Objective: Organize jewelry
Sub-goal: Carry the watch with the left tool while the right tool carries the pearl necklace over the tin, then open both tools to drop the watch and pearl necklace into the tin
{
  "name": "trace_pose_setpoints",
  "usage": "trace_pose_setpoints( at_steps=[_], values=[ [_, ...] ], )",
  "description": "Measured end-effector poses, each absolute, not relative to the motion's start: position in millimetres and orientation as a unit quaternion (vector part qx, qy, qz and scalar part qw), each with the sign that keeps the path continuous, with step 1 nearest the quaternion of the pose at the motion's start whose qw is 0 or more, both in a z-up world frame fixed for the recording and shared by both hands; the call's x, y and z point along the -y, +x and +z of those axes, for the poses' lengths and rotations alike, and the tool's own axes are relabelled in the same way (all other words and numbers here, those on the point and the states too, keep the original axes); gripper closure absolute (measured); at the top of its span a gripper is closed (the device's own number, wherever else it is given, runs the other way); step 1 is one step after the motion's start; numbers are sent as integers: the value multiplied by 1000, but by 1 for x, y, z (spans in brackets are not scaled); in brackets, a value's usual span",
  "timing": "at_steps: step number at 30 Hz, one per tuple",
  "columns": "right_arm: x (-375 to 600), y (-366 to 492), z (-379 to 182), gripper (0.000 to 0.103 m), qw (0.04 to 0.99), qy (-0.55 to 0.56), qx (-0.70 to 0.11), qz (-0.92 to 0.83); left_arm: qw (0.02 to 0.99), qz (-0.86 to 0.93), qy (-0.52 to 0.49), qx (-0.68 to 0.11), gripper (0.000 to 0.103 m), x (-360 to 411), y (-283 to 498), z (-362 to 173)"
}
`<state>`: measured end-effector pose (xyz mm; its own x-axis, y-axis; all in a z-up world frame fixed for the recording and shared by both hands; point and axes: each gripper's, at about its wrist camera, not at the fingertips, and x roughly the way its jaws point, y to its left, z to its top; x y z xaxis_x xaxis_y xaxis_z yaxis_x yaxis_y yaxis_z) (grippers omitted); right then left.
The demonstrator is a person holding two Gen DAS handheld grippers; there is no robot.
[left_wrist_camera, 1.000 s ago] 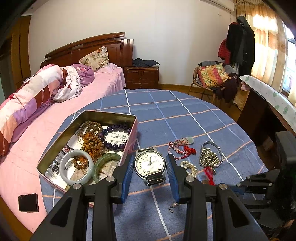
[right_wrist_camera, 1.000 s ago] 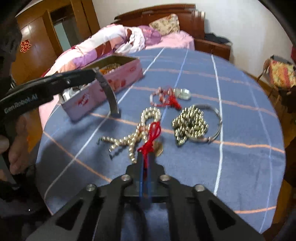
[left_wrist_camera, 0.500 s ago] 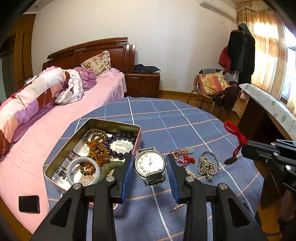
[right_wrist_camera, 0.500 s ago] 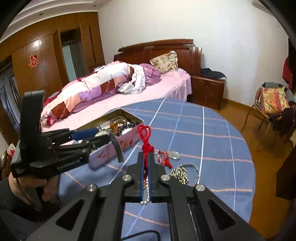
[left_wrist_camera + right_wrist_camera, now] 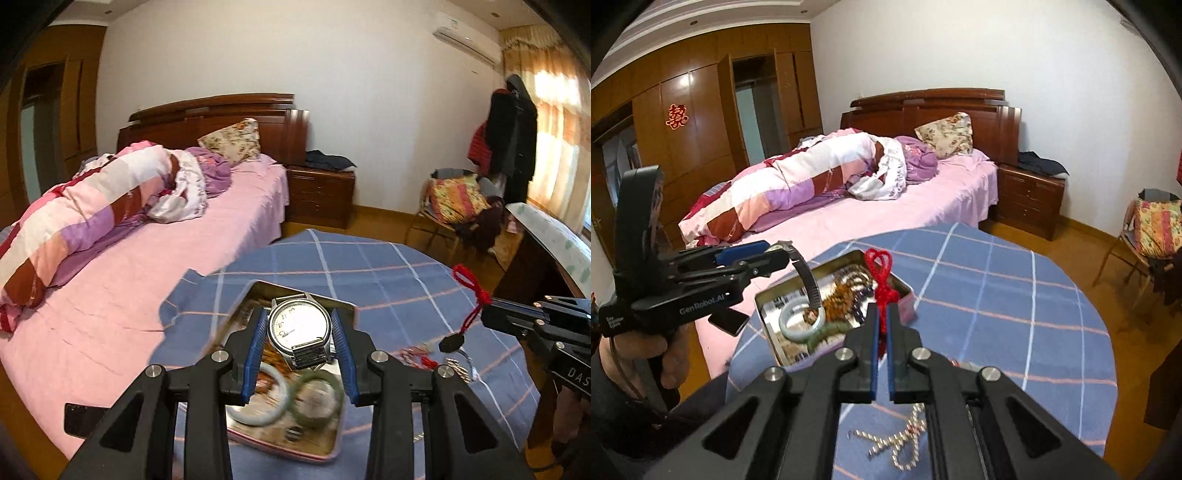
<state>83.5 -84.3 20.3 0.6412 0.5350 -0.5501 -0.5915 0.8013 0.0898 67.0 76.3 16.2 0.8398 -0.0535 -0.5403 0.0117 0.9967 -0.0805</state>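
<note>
My left gripper (image 5: 298, 328) is shut on a silver wristwatch (image 5: 300, 331) and holds it in the air above the open tin box (image 5: 321, 448). The box holds a white jade bangle (image 5: 258, 406), a green bangle (image 5: 317, 400) and bead bracelets. In the right wrist view the left gripper (image 5: 775, 254) hangs the watch strap (image 5: 807, 278) over the tin (image 5: 772, 295). My right gripper (image 5: 882, 321) is shut on a red knotted cord (image 5: 881, 273), lifted above the table; a dark pendant (image 5: 451, 341) dangles from it in the left wrist view.
A pearl bead strand (image 5: 901, 443) lies on the blue checked tablecloth (image 5: 997, 295) below my right gripper. More red and silver pieces (image 5: 424, 356) lie right of the tin. A pink bed (image 5: 147, 266) stands beside the table. A black phone (image 5: 85, 419) lies by the table's left edge.
My left gripper closed on the watch and lifted it off the table to above the tin. My right gripper rose higher with the red cord and moved toward the tin.
</note>
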Motion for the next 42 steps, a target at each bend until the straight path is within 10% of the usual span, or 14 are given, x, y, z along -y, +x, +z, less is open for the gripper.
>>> trace_pose_setpoints(
  at_steps=[35, 38, 42],
  values=[
    [0, 169, -42, 97, 868, -81, -379, 310, 934, 29, -16, -355, 66, -110, 141, -41],
    [-1, 176, -52, 89, 860, -78, -397, 310, 932, 26, -21, -360, 66, -111, 143, -46],
    [11, 178, -58, 47, 859, -51, -405, 310, 934, 17, -33, -356, 63, -113, 137, -46]
  ],
)
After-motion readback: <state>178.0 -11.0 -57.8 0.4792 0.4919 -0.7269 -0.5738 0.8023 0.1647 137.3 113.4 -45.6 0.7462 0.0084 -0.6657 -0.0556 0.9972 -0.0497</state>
